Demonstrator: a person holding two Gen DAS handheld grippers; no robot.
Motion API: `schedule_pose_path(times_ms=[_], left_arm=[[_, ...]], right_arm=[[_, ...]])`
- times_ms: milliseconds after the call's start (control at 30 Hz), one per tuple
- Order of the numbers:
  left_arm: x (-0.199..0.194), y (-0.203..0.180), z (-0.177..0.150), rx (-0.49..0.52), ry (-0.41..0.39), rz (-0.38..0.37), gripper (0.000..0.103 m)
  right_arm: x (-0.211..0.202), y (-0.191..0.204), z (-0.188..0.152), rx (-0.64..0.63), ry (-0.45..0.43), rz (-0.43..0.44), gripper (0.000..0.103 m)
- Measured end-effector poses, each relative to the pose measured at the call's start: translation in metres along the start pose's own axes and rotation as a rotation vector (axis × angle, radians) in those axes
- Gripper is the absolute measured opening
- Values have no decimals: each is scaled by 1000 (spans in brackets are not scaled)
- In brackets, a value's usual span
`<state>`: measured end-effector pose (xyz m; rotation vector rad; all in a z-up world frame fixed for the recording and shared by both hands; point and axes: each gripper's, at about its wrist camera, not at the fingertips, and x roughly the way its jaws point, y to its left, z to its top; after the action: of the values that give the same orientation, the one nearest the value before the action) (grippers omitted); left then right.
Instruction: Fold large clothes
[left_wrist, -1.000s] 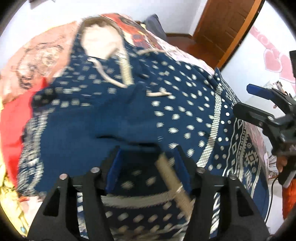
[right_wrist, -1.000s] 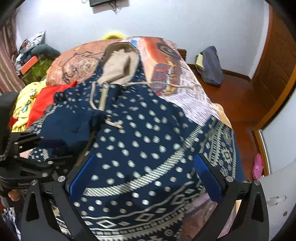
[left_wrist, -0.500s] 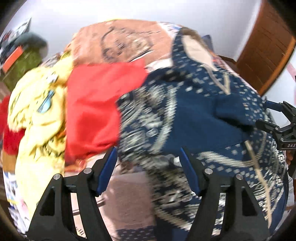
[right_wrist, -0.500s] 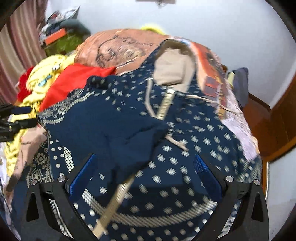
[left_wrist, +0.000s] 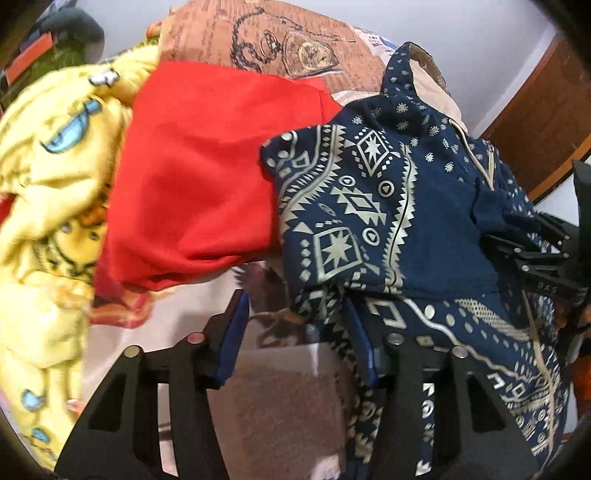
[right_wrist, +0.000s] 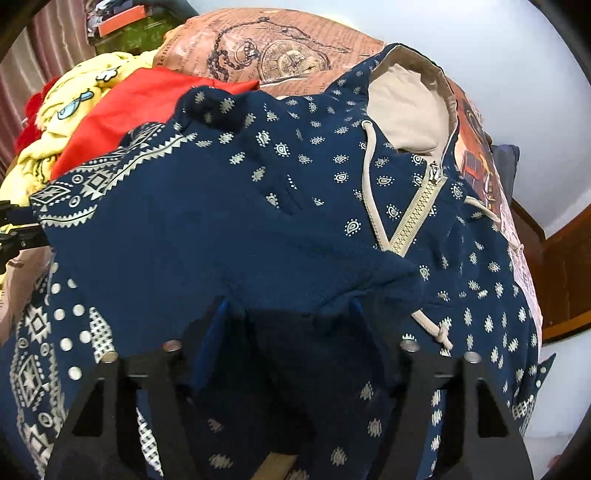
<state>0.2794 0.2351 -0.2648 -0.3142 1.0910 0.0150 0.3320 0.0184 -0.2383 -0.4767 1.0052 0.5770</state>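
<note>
Bed (right_wrist: 280, 48), brown pocket-watch print cover: bears everything listed below. No box, basket or other container shows in either view, so I log no contents.

Hoodie (right_wrist: 295, 206), navy with cream pattern, tan-lined hood (right_wrist: 402, 110), zip (right_wrist: 413, 218): the task's thing. It lies face up across the bed, hood at the far end. Change since a second ago: one sleeve, then bunched at my left tongs, now lies folded across the chest, its cuff near the zip. I judge the first sleeve fold about done; the second sleeve and the body fold remain.

Red garment (left_wrist: 199, 173): touching the hoodie's folded edge on the left side, partly under it as far as I can tell.

Yellow cartoon-print garment (left_wrist: 55, 155): beyond the red one, apart from the hoodie.

Right tongs (right_wrist: 288, 325): half spread, the folded sleeve's edge draped between the pads; whether they actually grip it I cannot tell.

Left tongs (left_wrist: 299, 332): spread, having swung from the chest to the hoodie's left edge; the right pad touches or sits under the patterned cloth, the left pad stands over bare bed cover. Nothing pinched.
</note>
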Motion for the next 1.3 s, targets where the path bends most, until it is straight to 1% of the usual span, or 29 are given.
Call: schedule_pose_path(times_ms=[33, 67, 100, 133, 167, 200, 233, 300, 367, 467, 600, 667, 767, 800, 867, 1000, 1067, 1167, 1300], left_arm=[[3, -1, 0, -5, 3, -8, 42], [6, -2, 1, -9, 4, -15, 36], [8, -4, 2, -9, 2, -28, 27], [8, -6, 2, -9, 0, -36, 23], [8, -9, 3, -6, -6, -39, 19], [8, -11, 3, 1, -17, -36, 14], [8, -13, 3, 7, -21, -35, 12], [6, -16, 2, 20, -23, -15, 11], [3, -18, 1, 29, -28, 0, 11], [1, -19, 1, 38, -20, 15, 11], [6, -17, 1, 23, 13, 30, 11], [9, -18, 2, 16, 17, 42, 11], [12, -21, 3, -2, 18, 66, 11], [13, -22, 2, -8, 15, 75, 11], [14, -23, 2, -8, 9, 88, 11], [17, -26, 2, -14, 10, 117, 11], [17, -25, 3, -25, 9, 120, 12], [17, -22, 3, -36, 3, 138, 21], [16, -15, 3, -70, 3, 126, 26]], right_arm=[[0, -1, 0, 2, -3, 1, 56], [-2, -2, 0, 7, -11, -1, 47], [-5, -4, 1, 14, -18, -15, 40], [-5, -6, 2, 19, -19, -30, 22], [-8, -11, 3, 32, -23, -21, 18], [-10, -14, 4, 49, -29, 7, 17], [-13, -17, 4, 65, -35, 18, 12], [-21, -23, 5, 85, -57, 25, 12], [-38, -31, 7, 108, -102, 21, 11], [-72, -46, 14, 146, -183, 36, 11], [-118, -71, 19, 193, -302, 63, 11], [-134, -84, 18, 223, -340, 73, 11], [-140, -102, 10, 267, -368, 55, 11], [-139, -108, 5, 285, -367, 56, 11], [-128, -125, -8, 338, -331, 87, 11], [-90, -144, -40, 414, -215, 101, 11], [-74, -153, -57, 454, -168, 117, 11], [-56, -162, -79, 510, -120, 126, 11], [-48, -172, -106, 546, -72, 107, 11]])
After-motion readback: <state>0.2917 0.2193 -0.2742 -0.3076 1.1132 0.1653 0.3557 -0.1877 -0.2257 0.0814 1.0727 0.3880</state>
